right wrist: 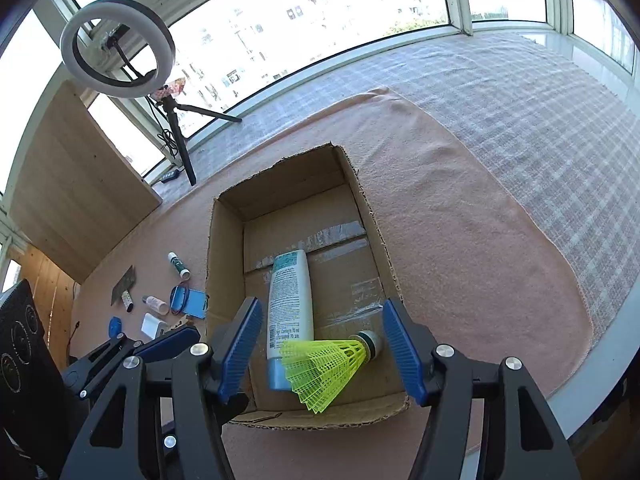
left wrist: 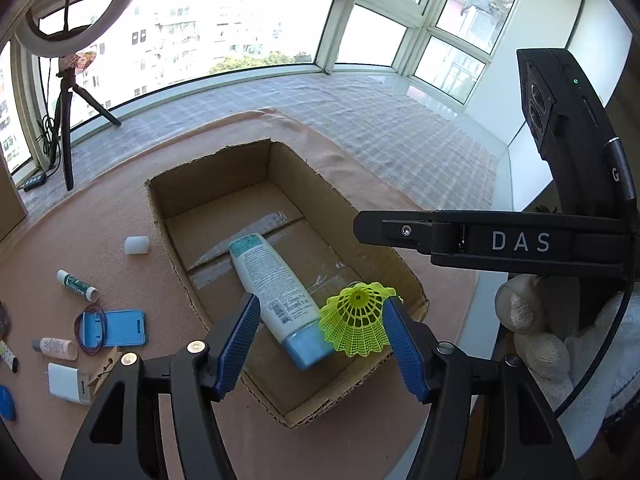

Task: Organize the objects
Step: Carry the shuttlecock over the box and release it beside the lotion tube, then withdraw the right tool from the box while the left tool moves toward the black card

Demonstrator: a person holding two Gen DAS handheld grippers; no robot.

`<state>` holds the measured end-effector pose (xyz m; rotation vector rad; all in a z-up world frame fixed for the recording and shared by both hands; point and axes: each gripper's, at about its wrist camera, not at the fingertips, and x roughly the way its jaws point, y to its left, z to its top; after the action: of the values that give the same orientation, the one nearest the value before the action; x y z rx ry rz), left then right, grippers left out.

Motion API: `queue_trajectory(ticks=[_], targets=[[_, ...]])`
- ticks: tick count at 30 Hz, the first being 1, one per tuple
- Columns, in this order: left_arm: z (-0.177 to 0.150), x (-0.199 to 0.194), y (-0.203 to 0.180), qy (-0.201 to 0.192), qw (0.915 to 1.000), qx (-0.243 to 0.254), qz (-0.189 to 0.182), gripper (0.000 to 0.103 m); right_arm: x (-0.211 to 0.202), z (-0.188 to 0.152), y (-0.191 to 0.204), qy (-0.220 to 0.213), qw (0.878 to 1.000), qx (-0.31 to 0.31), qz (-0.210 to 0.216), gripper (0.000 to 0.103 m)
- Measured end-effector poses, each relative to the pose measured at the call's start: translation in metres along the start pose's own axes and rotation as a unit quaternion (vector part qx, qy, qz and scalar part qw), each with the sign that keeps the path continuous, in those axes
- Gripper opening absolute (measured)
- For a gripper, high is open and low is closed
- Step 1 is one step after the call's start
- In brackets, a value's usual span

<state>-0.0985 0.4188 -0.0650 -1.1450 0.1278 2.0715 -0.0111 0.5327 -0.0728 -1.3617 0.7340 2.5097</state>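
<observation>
Both claws spread moderately wide, nothing gripped: left claw [left wrist: 320,344], right claw [right wrist: 320,348]. Yellow shuttlecock [right wrist: 330,372] and lotion tube [right wrist: 290,316] seen lying between the pads, inside cardboard box [right wrist: 224,248].

Inside the cardboard box [right wrist: 224,248], on its floor: a lotion tube [right wrist: 290,312] lying lengthwise, cap end toward the near wall. Just right of that cap end, a shuttlecock [right wrist: 332,368] on its side, skirt overlapping the tube, cork pointing right. Left of the box, on the cloth [right wrist: 460,220]: a lip balm stick [left wrist: 77,285] farthest back, a phone case [left wrist: 114,327] nearer, then a small bottle [left wrist: 58,348] and a charger plug [left wrist: 68,382]. Beyond the box, far left, a ring light on a tripod [right wrist: 118,42].
</observation>
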Motion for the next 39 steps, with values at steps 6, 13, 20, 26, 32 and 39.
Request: queue_trajectory(ticks=[6, 13, 20, 26, 32, 39], targets=[[-0.007, -0.011, 0.017, -0.003, 0.9998, -0.014, 0.013, 0.067, 0.006, -0.003, 0.015, 0.008, 1.000, -0.013, 0.009, 0.059], [-0.022, -0.037, 0.057, -0.011, 0.9975, -0.054, 0.044, 0.068, 0.014, -0.006, 0.042, 0.015, 0.999, -0.036, 0.026, 0.059], [-0.047, -0.065, 0.110, -0.017, 0.9906, -0.107, 0.084, 0.068, 0.026, -0.010, 0.079, 0.025, 0.996, -0.066, 0.047, 0.059], [-0.079, -0.090, 0.153, -0.014, 0.9822, -0.146, 0.117, 0.068, 0.039, -0.014, 0.111, 0.038, 0.993, -0.092, 0.064, 0.059], [-0.111, -0.116, 0.195, -0.010, 0.9718, -0.179, 0.153, 0.068, 0.051, -0.018, 0.139, 0.051, 0.989, -0.114, 0.075, 0.059], [-0.124, -0.147, 0.253, -0.001, 0.9615, -0.183, 0.205, 0.068, 0.062, -0.031, 0.167, 0.066, 0.985, -0.136, 0.088, 0.059]])
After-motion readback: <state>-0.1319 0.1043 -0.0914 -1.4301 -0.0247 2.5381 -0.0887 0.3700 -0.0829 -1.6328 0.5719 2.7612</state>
